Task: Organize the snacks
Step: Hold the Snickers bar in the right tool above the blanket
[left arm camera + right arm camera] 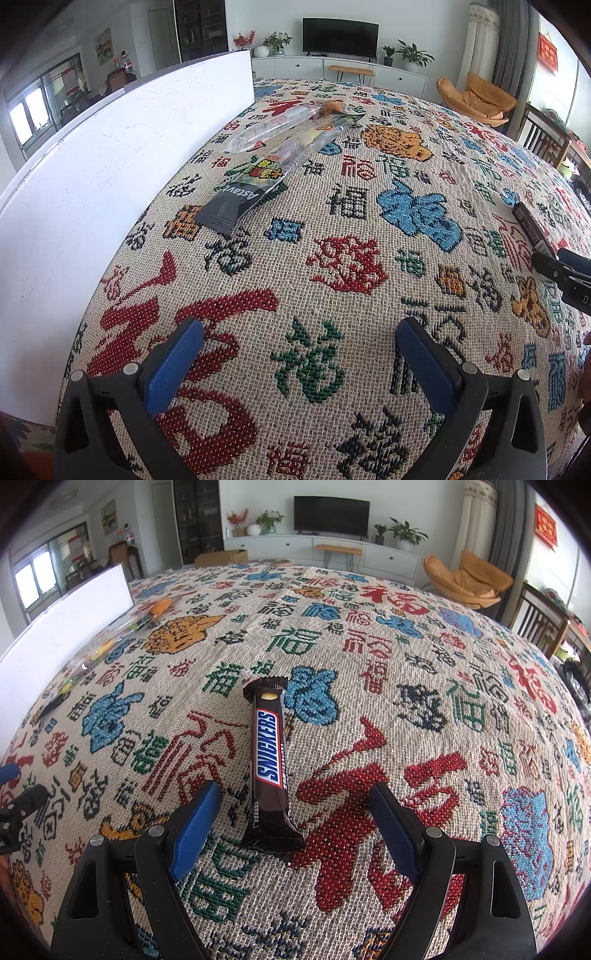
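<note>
A brown Snickers bar (269, 764) lies lengthwise on the patterned cloth, its near end between the tips of my right gripper (295, 805), which is open and not touching it. The bar's far end also shows at the right edge of the left wrist view (533, 227), with the right gripper's black tip beside it. My left gripper (299, 343) is open and empty over bare cloth. Ahead of it lie a long dark Astavita-type packet (273, 166) and a clear packet (273, 123), side by side next to a white box (103, 177).
The white box also shows at the left of the right wrist view (62, 627), with the packets (107, 646) along its side. The woven cloth (406, 686) covers the whole table. Chairs (543, 136) stand past the right edge.
</note>
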A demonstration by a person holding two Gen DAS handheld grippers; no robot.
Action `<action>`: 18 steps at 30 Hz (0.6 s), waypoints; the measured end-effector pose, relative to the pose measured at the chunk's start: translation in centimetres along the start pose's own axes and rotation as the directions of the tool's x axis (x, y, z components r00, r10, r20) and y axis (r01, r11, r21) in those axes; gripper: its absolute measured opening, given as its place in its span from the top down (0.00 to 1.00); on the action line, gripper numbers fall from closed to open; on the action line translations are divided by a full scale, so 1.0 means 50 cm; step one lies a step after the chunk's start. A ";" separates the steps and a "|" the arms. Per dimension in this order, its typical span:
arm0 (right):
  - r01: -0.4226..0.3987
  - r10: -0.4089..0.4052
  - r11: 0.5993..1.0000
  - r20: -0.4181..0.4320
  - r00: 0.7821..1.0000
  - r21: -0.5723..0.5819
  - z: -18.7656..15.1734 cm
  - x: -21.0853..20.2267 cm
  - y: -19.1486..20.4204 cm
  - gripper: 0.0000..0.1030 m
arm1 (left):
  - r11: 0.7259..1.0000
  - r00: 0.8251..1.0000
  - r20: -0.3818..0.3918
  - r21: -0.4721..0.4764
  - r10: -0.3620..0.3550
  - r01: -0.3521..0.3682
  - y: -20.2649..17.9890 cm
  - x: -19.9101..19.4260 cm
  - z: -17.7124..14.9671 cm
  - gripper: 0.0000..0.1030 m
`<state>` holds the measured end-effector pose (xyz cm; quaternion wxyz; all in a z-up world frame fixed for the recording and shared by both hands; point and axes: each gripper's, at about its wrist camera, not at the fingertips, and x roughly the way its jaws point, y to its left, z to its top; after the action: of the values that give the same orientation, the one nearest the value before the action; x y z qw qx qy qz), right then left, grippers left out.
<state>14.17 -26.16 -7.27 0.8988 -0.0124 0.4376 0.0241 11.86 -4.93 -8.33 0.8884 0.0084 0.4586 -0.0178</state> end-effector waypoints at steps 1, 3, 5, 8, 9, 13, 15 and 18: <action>0.000 0.000 1.000 0.000 1.000 0.000 0.000 0.000 0.000 0.18 | 1.000 1.000 0.000 0.000 0.000 0.000 0.000 0.000 0.000 0.00; 0.000 0.000 1.000 0.000 1.000 0.000 0.000 0.000 0.000 0.18 | 1.000 1.000 0.000 0.000 0.000 0.000 0.000 0.001 0.001 0.00; 0.000 0.000 1.000 0.000 1.000 0.000 0.000 0.000 0.000 0.18 | 1.000 1.000 0.000 0.000 0.000 0.000 0.000 0.000 0.000 0.00; 0.000 0.000 1.000 0.000 1.000 0.000 -0.001 0.000 0.000 0.18 | 1.000 1.000 -0.001 0.000 -0.001 0.001 0.000 0.000 0.000 0.00; 0.000 0.000 1.000 0.000 1.000 0.000 0.000 0.000 0.000 0.18 | 1.000 1.000 -0.001 -0.001 -0.001 0.001 0.000 0.000 0.000 0.00; 0.000 0.000 1.000 0.000 1.000 0.000 0.000 0.000 0.000 0.18 | 1.000 1.000 -0.007 -0.017 -0.020 0.020 0.005 -0.003 0.002 0.00; 0.000 0.000 1.000 0.000 1.000 0.000 0.001 0.000 0.000 0.18 | 0.996 0.998 0.011 -0.055 -0.070 0.070 0.021 -0.015 0.006 0.00; 0.000 0.000 1.000 0.000 1.000 0.001 0.001 0.000 0.000 0.18 | 0.985 0.991 0.053 -0.116 -0.122 0.128 0.047 -0.033 0.026 0.00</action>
<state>14.20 -26.15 -7.26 0.8988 -0.0121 0.4374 0.0241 12.07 -2.60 -6.24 0.8947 -0.0736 0.4381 -0.0464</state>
